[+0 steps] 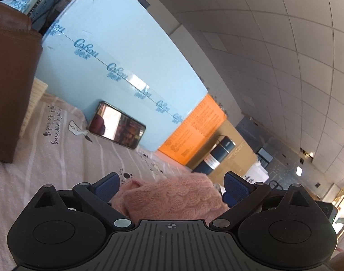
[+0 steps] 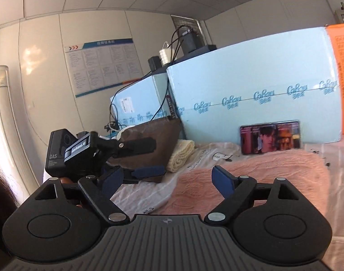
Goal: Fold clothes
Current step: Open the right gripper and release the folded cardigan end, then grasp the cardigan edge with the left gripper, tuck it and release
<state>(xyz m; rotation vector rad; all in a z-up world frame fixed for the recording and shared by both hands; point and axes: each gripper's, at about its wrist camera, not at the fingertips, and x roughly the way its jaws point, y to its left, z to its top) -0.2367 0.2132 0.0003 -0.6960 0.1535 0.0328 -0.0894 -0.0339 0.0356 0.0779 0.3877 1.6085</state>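
Pink knitted sweater [image 2: 251,180] is lying folded on the pale printed bedsheet [image 1: 59,158]. Both the left claw [image 1: 172,185] and the right claw [image 2: 167,180] are hovering spread wide, gripping nothing.

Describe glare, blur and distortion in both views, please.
Left wrist view: the phone screen is washed by window reflection; the ceiling grid bows strongly. Right wrist view: the same phone shows a readable picture, slightly soft; glare patch on the wall; the pink sweater looks sunlit.
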